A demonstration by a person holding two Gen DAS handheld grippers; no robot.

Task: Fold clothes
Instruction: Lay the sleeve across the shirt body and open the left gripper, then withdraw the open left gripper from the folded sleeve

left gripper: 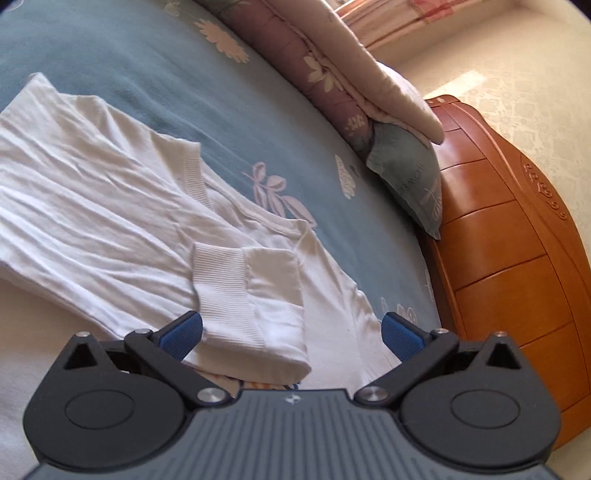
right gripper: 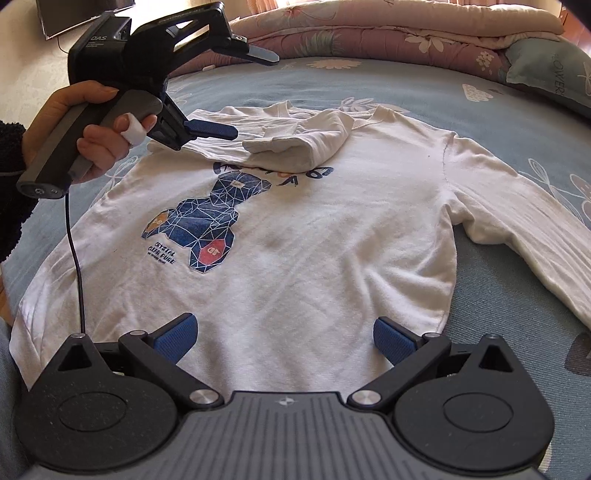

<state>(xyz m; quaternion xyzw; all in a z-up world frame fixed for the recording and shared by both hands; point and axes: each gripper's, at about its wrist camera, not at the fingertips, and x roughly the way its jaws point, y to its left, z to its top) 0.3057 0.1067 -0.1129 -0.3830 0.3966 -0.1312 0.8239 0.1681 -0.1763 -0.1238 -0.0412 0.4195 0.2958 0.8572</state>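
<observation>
Both my grippers, left [left gripper: 291,334] and right [right gripper: 284,338], are wide open and empty above the white shirt [right gripper: 295,240], one sleeve [right gripper: 295,146] folded in.

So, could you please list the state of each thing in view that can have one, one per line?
Sweatshirt: spread flat on the bed, print side up.
Left sleeve: folded across the chest, cuff lying on the print.
Right sleeve: still stretched out, unfolded.
Left gripper: open, above the folded cuff, holding nothing.
Right gripper: open, near the hem, holding nothing.
Quilt: folded along the far edge.
</observation>
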